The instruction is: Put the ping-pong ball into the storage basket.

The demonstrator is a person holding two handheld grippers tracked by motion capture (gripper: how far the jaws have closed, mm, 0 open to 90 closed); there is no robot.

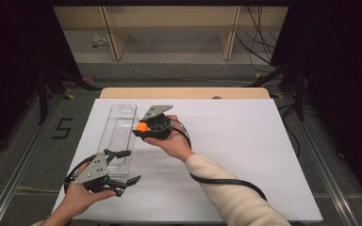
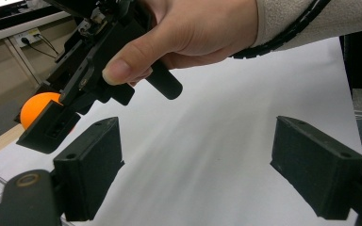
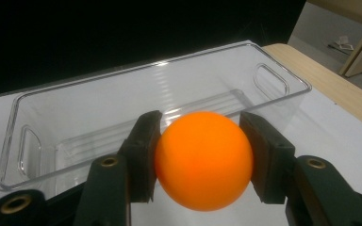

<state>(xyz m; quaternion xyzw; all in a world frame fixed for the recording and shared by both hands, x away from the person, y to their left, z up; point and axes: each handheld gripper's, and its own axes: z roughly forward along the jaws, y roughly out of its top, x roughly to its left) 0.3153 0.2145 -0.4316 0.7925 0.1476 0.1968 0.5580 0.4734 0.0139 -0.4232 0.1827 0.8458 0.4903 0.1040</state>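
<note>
Left gripper (image 2: 195,174) — two black fingers (image 2: 92,172) rise from the bottom edge, wide apart, nothing between them; bare white surface (image 2: 226,136) shows in the gap.

Right gripper (image 2: 82,87) — upper left, farther off, black body, tilted down to the left. A person's hand (image 2: 188,30) wraps it, thumb along its side; pale sleeve (image 2: 311,19) and a black cable at the wrist.

Orange ball (image 2: 35,106) — at the left edge, clamped at the right gripper's tip, partly hidden by one black finger.

Background — wooden edge of the surface at lower left; a wall with a socket and cables at upper left.
</note>
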